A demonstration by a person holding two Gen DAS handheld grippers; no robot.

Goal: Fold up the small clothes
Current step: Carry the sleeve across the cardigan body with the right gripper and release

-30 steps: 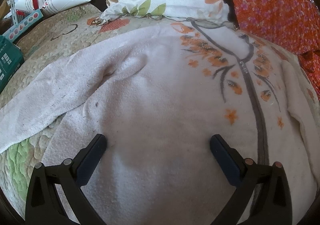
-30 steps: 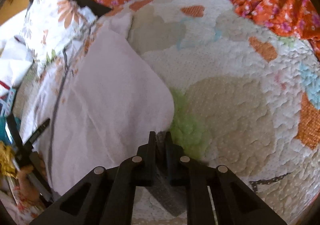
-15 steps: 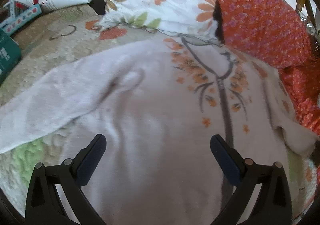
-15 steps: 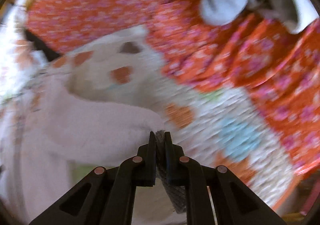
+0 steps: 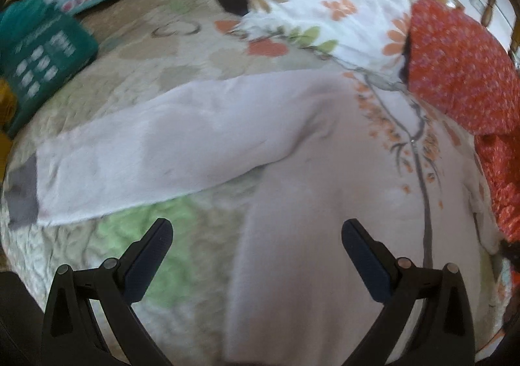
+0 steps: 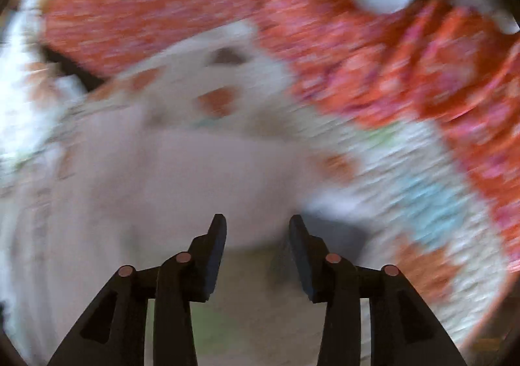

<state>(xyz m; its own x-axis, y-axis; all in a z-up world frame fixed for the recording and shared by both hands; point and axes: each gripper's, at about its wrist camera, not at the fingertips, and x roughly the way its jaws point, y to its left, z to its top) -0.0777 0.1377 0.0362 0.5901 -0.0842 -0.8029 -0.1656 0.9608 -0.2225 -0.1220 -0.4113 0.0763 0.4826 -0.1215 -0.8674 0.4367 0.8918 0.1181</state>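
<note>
My right claw (image 6: 257, 247): was clamped on sweater (image 5: 325, 203) sleeve edge, now parted, released. Left claw (image 5: 256, 255) wide apart above hem. Sweater flat on quilt (image 5: 195, 252); left sleeve (image 5: 156, 158) unfolded.

Bright daylight, fisheye edge warp, left view soft, right w/ heavy motion blur

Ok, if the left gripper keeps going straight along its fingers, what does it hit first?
Probably the white sweater lying on the quilt: the open left gripper points at its body near the outstretched sleeve. Depth is unclear.
</note>
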